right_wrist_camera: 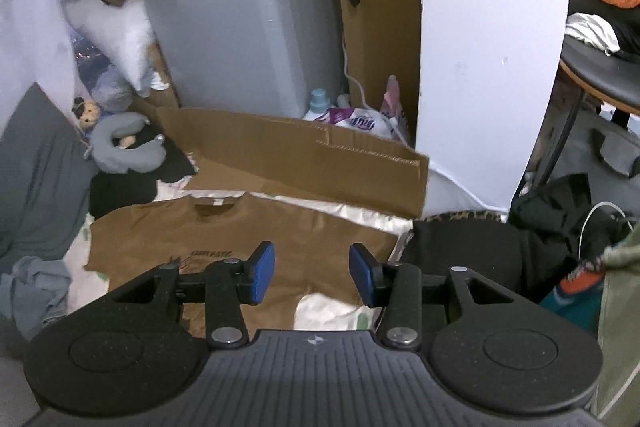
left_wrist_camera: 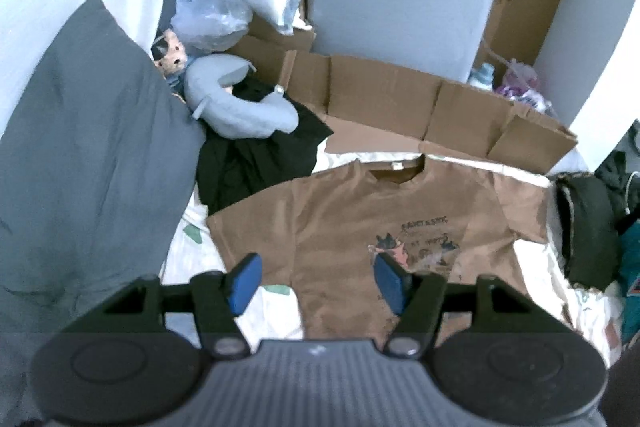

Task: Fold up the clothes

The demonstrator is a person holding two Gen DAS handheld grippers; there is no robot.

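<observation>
Bedsheet (left_wrist_camera: 276,311) under brown T-shirt (left_wrist_camera: 340,211); both grippers' jaws apart, empty

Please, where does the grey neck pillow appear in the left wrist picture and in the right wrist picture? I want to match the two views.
Left wrist view: the grey neck pillow is in the upper left of centre, lying on a black garment beside the brown T-shirt.
Right wrist view: the grey neck pillow is at the far left, at mid-height.
Shared landmark: the cardboard sheet standing behind the T-shirt's collar.
</observation>
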